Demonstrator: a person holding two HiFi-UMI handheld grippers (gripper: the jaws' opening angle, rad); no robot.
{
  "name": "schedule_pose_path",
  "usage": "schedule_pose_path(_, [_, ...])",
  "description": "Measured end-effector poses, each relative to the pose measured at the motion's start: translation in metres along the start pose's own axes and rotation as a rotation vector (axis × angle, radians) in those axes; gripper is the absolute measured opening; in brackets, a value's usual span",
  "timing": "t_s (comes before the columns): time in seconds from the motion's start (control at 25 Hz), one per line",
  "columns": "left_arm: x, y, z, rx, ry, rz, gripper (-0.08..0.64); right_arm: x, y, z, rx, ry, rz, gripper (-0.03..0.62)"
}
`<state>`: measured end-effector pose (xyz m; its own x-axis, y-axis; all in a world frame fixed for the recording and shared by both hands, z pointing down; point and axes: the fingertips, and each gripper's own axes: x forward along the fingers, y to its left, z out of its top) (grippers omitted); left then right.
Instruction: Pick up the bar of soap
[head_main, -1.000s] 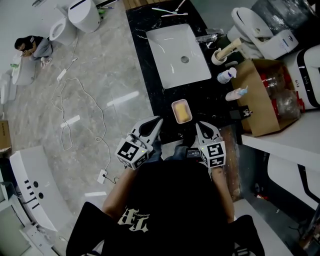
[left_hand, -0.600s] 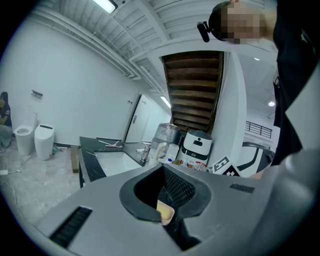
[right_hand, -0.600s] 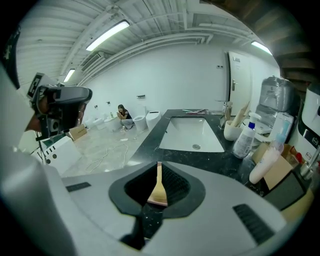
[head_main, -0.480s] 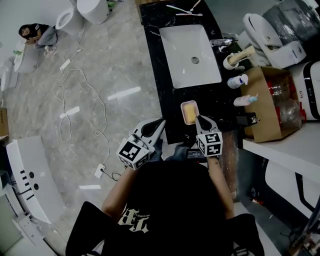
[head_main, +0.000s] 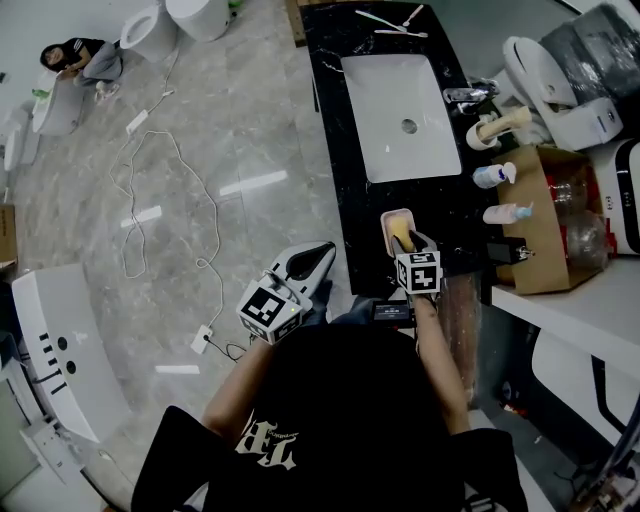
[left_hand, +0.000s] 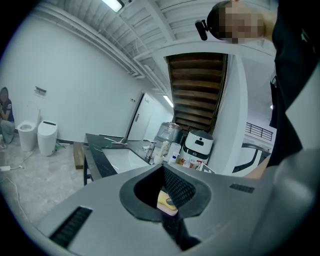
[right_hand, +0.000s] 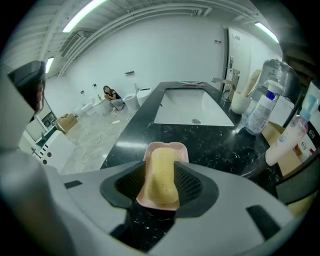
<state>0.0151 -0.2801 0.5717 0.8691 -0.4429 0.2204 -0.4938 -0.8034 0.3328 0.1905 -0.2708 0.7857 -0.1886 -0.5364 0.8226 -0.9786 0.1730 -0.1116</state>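
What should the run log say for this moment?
step: reach for soap | right gripper: jaws opening, either side of bar of soap | soap: in pink dish on black counter | left gripper: shut, empty

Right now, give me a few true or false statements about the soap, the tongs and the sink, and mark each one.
The soap lies in a pink dish. True.
The soap is between the right tongs. True; their jaws are opening round it.
The left tongs hold the soap. False: they are shut on nothing, beside the counter.
The dish lies in the sink. False: it rests on the black counter in front of the sink.
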Motion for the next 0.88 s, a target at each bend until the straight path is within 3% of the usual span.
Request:
schedule_pose_path(0.4, [-0.009,0.029,0.002,0.002,0.006,0.012,0.008,0.031,-0.014,-0.012,0.042,0.222,-0.069,0.186])
schedule_pose_path(0.76, [-0.015,0.045,0.008,-0.002,-0.001,0.025,0.008,0.038,-0.014,-0.015,0.039,0.416,-0.04,0.194])
schedule_pose_path(0.88, [-0.015,0.048,0.01,-0.004,-0.004,0.031,0.008,0.04,-0.014,-0.012,0.027,0.435,-0.032,0.195])
